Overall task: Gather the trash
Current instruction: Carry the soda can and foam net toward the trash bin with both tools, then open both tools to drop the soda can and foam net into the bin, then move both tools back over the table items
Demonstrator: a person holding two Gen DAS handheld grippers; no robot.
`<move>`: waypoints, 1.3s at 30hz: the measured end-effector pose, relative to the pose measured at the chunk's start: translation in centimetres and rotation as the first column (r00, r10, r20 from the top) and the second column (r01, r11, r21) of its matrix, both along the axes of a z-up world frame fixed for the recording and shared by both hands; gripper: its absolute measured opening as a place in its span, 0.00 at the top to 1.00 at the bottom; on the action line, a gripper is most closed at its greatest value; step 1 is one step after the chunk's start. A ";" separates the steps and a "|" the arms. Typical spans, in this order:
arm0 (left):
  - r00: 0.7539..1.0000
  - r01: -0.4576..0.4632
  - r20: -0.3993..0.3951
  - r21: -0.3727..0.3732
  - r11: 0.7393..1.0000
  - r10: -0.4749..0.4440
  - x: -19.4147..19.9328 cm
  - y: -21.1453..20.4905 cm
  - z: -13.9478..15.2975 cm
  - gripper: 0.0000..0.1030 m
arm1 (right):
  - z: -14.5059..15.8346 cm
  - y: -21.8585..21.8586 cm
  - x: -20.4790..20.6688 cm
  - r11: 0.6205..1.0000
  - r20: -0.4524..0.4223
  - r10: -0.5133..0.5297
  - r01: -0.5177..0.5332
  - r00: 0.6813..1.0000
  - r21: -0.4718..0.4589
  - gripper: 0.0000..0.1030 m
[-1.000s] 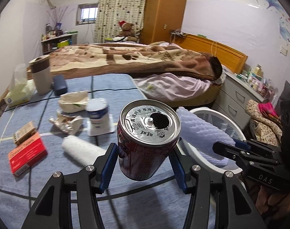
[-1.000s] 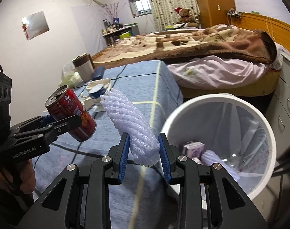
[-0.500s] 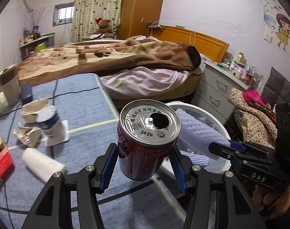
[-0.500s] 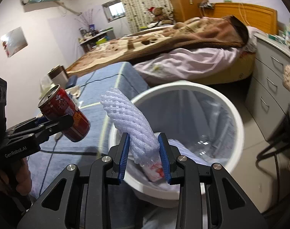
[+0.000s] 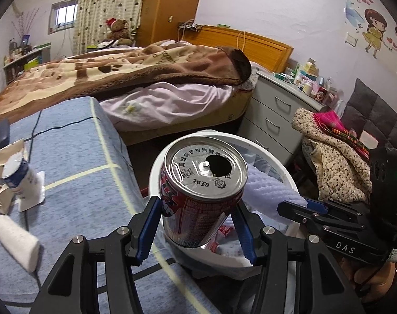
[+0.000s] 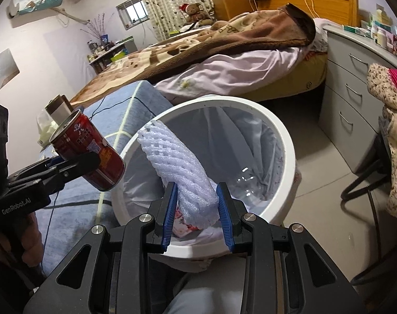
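My left gripper [image 5: 197, 225] is shut on a red drink can [image 5: 198, 198] with an open silver top, held tilted over the left rim of the white trash bin [image 5: 156, 167]. The can also shows in the right wrist view [image 6: 94, 154]. My right gripper [image 6: 197, 206] is shut on a white foam net sleeve [image 6: 177, 167], held over the bin's [image 6: 284, 136] open mouth. The bin has a clear liner and holds a clear bottle [image 6: 248, 183] and wrappers. The sleeve also shows behind the can in the left wrist view [image 5: 269, 191].
A blue-covered table [image 5: 75, 157] at left carries a white roll [image 5: 15, 238], a yoghurt cup [image 5: 18, 175] and torn paper. A bed [image 6: 224, 52], grey drawers [image 6: 355, 78] and a chair with clothes [image 5: 334, 162] stand around the bin.
Both grippers moved right from above the table to above the bin, still holding the can and the foam sleeve. The bin now lies directly beneath them.
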State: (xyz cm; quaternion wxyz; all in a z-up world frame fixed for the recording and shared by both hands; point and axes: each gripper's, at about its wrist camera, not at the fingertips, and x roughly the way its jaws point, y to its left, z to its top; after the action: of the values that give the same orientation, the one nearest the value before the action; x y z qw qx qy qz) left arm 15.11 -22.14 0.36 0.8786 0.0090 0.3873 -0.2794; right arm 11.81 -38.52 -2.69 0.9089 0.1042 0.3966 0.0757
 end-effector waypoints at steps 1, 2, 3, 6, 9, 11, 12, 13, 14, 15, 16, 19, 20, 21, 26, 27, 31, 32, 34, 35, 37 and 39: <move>1.000 0.006 -0.006 -0.001 1.000 -0.006 0.1 -0.2 -0.2 0.47 | -0.1 -0.1 0.0 1.000 -0.004 -0.002 0.002 1.000 0.001 0.69; 1.000 0.009 -0.010 0.000 1.000 -0.009 0.2 -0.4 -0.3 0.47 | -0.1 -0.3 0.0 1.000 -0.007 -0.004 0.004 1.000 0.001 0.68; 1.000 0.013 -0.015 0.000 1.000 -0.013 0.3 -0.6 -0.5 0.47 | -0.2 -0.4 0.0 1.000 -0.009 -0.007 0.007 1.000 0.002 0.66; 0.999 0.016 -0.034 -0.008 1.000 -0.017 0.7 -0.6 -0.9 0.47 | -0.2 -0.7 0.0 1.000 -0.014 -0.016 0.016 1.000 0.005 0.66; 0.998 0.022 -0.055 -0.014 1.000 -0.023 1.1 -0.6 -1.4 0.47 | -0.3 -0.7 0.0 1.000 -0.022 -0.027 0.027 0.999 -0.009 0.65; 0.997 0.025 -0.069 -0.013 1.000 -0.026 1.2 -0.6 -1.6 0.47 | -0.2 -0.7 0.1 0.999 -0.024 -0.033 0.033 0.999 -0.017 0.63; 0.997 0.024 -0.078 -0.008 1.000 -0.025 1.3 -0.6 -1.8 0.46 | -0.2 -0.7 0.1 0.999 -0.024 -0.034 0.034 0.999 -0.021 0.63; 0.997 0.026 -0.078 -0.007 1.000 -0.026 1.3 -0.6 -1.8 0.46 | -0.2 -0.7 0.0 0.999 -0.022 -0.035 0.035 0.999 -0.023 0.62; 0.997 0.027 -0.076 -0.010 1.000 -0.028 1.3 -0.7 -1.8 0.45 | -0.2 -0.7 0.0 0.999 -0.020 -0.035 0.035 0.999 -0.023 0.61; 0.997 0.029 -0.072 -0.015 0.999 -0.030 1.2 -0.6 -1.8 0.42 | -0.2 -0.8 0.0 0.999 -0.020 -0.037 0.037 0.999 -0.024 0.60; 0.997 0.031 -0.070 -0.020 0.999 -0.033 1.2 -0.5 -1.6 0.41 | -0.1 -0.8 0.0 0.999 -0.020 -0.041 0.041 0.999 -0.027 0.60; 0.998 0.030 -0.055 -0.027 0.999 -0.032 1.0 -0.2 -1.2 0.39 | 0.0 -0.7 -0.2 0.999 -0.013 -0.040 0.040 0.999 -0.028 0.60; 0.998 0.028 -0.053 -0.028 0.999 -0.029 1.0 -0.1 -1.2 0.39 | 0.1 -0.7 -0.2 0.999 -0.011 -0.040 0.040 0.999 -0.029 0.60; 0.998 0.022 -0.053 -0.031 0.999 -0.024 0.9 0.1 -1.1 0.39 | 0.2 -0.7 -0.3 0.999 -0.007 -0.039 0.039 0.999 -0.030 0.60; 0.999 0.001 -0.050 -0.044 0.999 -0.003 0.7 1.1 -0.7 0.39 | 0.6 -0.4 -0.5 0.999 0.004 -0.034 0.034 0.999 -0.031 0.59; 0.999 -0.003 -0.047 -0.044 0.999 0.001 0.6 1.3 -0.6 0.39 | 0.8 -0.3 -0.6 0.999 0.007 -0.030 0.031 1.000 -0.031 0.59; 0.999 -0.024 -0.032 -0.046 0.999 0.023 -0.1 2.3 -0.1 0.39 | 1.5 0.6 -1.1 0.999 0.028 -0.002 0.003 1.000 -0.034 0.59; 0.999 -0.024 -0.030 -0.048 0.999 0.023 -0.3 2.6 0.0 0.39 | 1.6 0.9 -1.1 0.999 0.032 0.004 -0.003 0.999 -0.036 0.57; 0.999 -0.024 -0.029 -0.059 0.998 0.023 -0.7 3.2 0.1 0.39 | 1.9 1.5 -1.2 0.999 0.044 0.022 -0.020 0.999 -0.039 0.49; 0.999 -0.037 -0.027 -0.061 0.997 0.035 -1.0 3.7 0.2 0.39 | 2.0 1.8 -1.2 0.999 0.050 0.031 -0.029 0.998 -0.038 0.48; 0.998 -0.060 -0.020 -0.057 0.997 0.059 -1.4 4.4 0.4 0.39 | 2.2 2.4 -1.3 0.998 0.057 0.049 -0.047 0.997 -0.036 0.48; 0.996 -0.085 -0.018 -0.055 0.995 0.084 -1.8 5.3 0.5 0.39 | 2.3 3.0 -1.3 0.997 0.065 0.068 -0.065 0.996 -0.035 0.48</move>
State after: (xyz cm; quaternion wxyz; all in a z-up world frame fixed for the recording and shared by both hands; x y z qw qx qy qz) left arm 13.30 -16.88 0.89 0.8865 -0.0339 0.3861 -0.2528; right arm 10.47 -35.54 -0.34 0.9200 0.0736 0.3709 0.1029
